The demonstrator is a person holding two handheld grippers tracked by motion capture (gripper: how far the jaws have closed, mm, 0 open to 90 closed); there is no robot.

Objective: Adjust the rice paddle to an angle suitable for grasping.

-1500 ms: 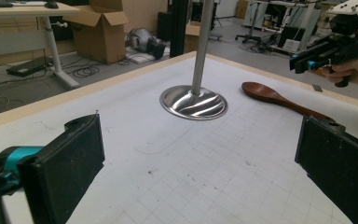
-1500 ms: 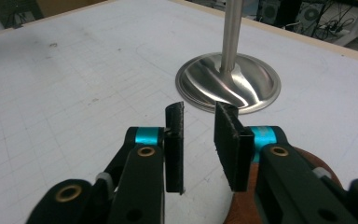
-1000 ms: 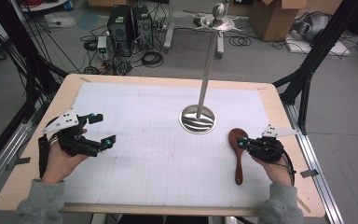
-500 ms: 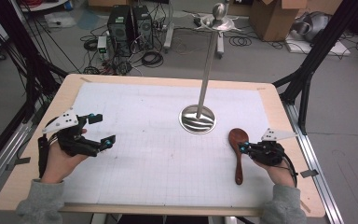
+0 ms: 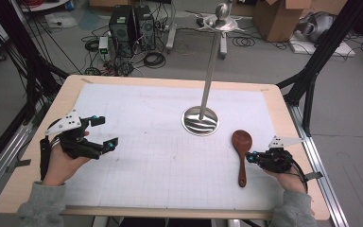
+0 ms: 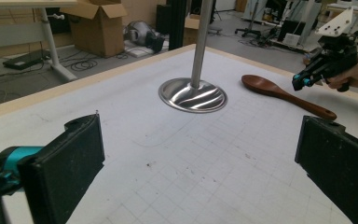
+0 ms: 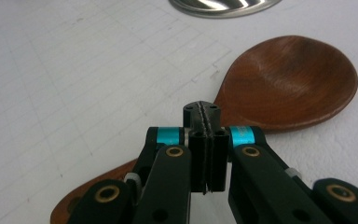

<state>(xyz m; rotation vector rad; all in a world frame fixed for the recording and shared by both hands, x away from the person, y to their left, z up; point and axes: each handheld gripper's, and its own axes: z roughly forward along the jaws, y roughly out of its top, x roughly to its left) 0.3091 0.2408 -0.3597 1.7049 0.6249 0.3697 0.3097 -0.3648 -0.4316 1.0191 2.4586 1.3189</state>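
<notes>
Two sets of tongs over a white gridded sheet (image 5: pixel 146 170) on a wooden table (image 5: pixel 283 118), one in each hand.

Right tongs (image 5: pixel 250 157): pressed fully together, pad against pad, nothing pinched between. Tips poised right at the neck of a dark wooden spoon (image 5: pixel 241 163), where bowl narrows into handle. Seen along the right tongs, spoon bowl just ahead and to one side of the shut tips, handle running back beneath the tongs' body. Touching the wood or merely just above it: cannot tell. Spoon flat on the sheet, hollow side up, nothing in the hollow worth naming, only bare brown wood with a dull sheen.

Left tongs (image 5: pixel 106 131): spread wide, black pads well apart, nothing between but open sheet. Well apart from the spoon, which lies far across the sheet from these tongs, ahead and beyond the spread pads in the left gripper view.

Between the two sets of tongs and farther out: round steel base (image 5: pixel 201 121) of an upright pole stand, near the spoon bowl yet not touching, closer to the right tongs than to the left. Up top on the pole, a shallow steel dish (image 5: pixel 222 23) with a rounded knob at its middle.

Beyond the table, far past the left tongs, an open cardboard box (image 6: pixel 100 23) on the floor; contents impossible to make out.
</notes>
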